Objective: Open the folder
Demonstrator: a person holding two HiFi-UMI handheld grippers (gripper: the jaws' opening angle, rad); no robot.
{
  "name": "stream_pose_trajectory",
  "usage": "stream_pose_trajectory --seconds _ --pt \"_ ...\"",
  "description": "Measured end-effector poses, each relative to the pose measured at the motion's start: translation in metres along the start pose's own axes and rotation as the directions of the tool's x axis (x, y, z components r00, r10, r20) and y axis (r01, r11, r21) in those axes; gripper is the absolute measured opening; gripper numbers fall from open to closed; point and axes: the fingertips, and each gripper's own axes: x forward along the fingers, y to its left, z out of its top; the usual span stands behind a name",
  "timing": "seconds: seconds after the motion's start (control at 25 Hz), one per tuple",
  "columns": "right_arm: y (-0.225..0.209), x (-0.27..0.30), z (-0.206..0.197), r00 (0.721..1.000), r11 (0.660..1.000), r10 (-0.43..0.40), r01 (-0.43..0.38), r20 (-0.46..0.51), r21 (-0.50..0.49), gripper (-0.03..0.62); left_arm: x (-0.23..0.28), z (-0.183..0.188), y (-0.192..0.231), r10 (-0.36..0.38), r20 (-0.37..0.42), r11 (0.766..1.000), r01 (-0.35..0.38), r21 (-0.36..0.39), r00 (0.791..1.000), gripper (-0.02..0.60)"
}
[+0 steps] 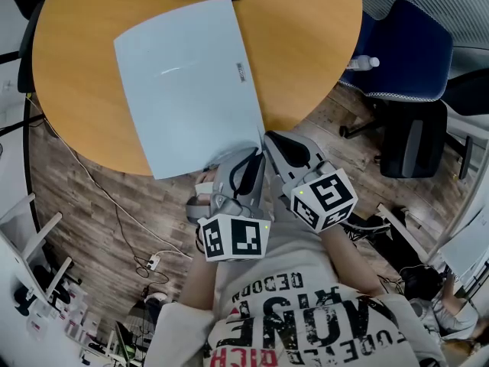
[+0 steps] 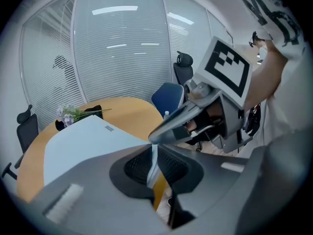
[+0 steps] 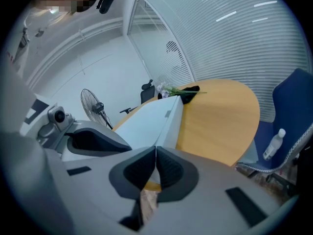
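A pale blue folder (image 1: 187,82) lies closed on the round wooden table (image 1: 306,44), its near corner jutting past the table's near edge. Both grippers meet at that corner. My left gripper (image 1: 246,157) is shut on a thin white edge of the folder's cover (image 2: 83,141), which shows between its pads (image 2: 137,165). My right gripper (image 1: 269,139) sits just to the right of it, shut on the folder's near right edge (image 3: 168,126). In the left gripper view, the right gripper (image 2: 195,116) reaches in from the right. In the right gripper view, the left gripper (image 3: 93,141) lies at the left.
A blue office chair (image 1: 405,52) with a water bottle (image 1: 365,63) on its seat stands right of the table. A black holder with flowers (image 2: 73,114) sits at the table's far edge. Cables (image 1: 145,262) lie on the wooden floor, and a fan (image 3: 93,104) stands farther off.
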Motion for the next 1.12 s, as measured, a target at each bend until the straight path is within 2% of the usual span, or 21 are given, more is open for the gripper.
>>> stream_pose_trajectory --seconds 0.12,0.32,0.72,1.12 --pt "0.001 0.002 -0.003 1.000 0.999 0.004 -0.004 -0.004 -0.037 0.012 0.000 0.001 0.000 -0.003 0.006 1.000 0.003 -0.014 1.000 0.041" --pt "0.003 0.002 -0.002 1.000 0.999 0.010 -0.010 -0.013 -0.037 0.012 -0.002 0.001 0.001 0.004 0.010 1.000 -0.004 -0.020 1.000 0.040" --pt "0.002 0.007 0.001 0.999 0.997 0.032 -0.032 -0.003 -0.072 0.012 -0.006 0.009 0.006 0.040 0.053 0.993 -0.034 -0.115 0.998 0.034" --pt "0.000 0.010 0.000 0.996 0.994 0.052 -0.058 -0.068 -0.090 0.012 -0.009 0.015 0.012 0.076 0.054 0.979 -0.065 -0.195 0.996 0.034"
